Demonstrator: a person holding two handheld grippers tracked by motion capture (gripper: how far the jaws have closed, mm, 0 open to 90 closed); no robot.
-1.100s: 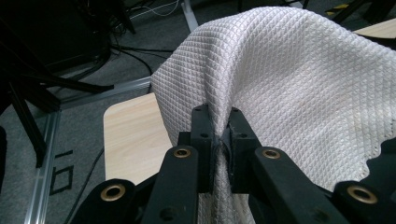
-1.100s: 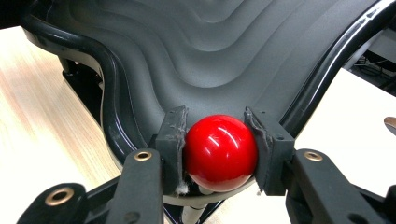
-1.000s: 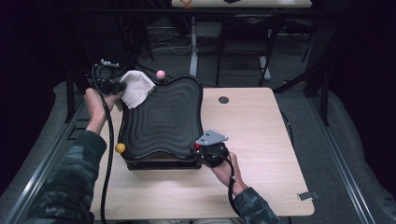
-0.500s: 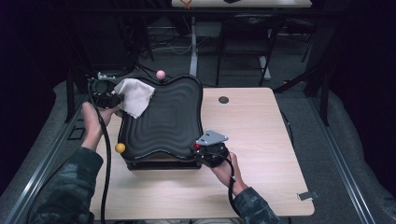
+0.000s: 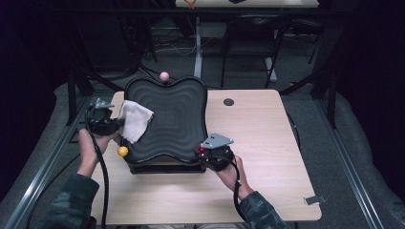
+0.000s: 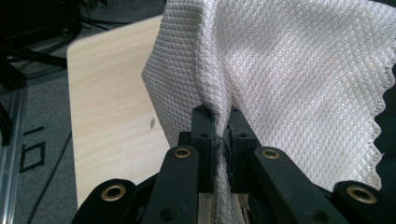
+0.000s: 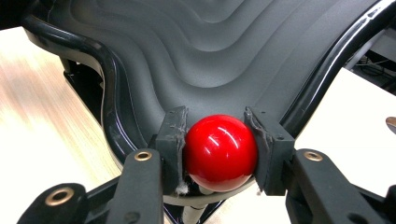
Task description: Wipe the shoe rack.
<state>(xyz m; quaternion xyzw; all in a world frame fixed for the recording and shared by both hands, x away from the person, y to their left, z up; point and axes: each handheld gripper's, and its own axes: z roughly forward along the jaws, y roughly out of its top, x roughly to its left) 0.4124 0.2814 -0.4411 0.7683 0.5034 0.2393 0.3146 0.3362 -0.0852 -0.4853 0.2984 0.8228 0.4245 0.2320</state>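
High view: left gripper jaws pinch the white cloth at the black tray's left edge; right gripper jaws clamp the red ball.

cloth: woven, matt | ball: glossy | tray: ridged, matt | table: wood

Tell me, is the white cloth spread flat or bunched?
Bunched: the left claw pinches the white cloth into folds, and it hangs loosely.

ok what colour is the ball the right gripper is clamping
Red, glossy ball; clearest in the right gripper view.
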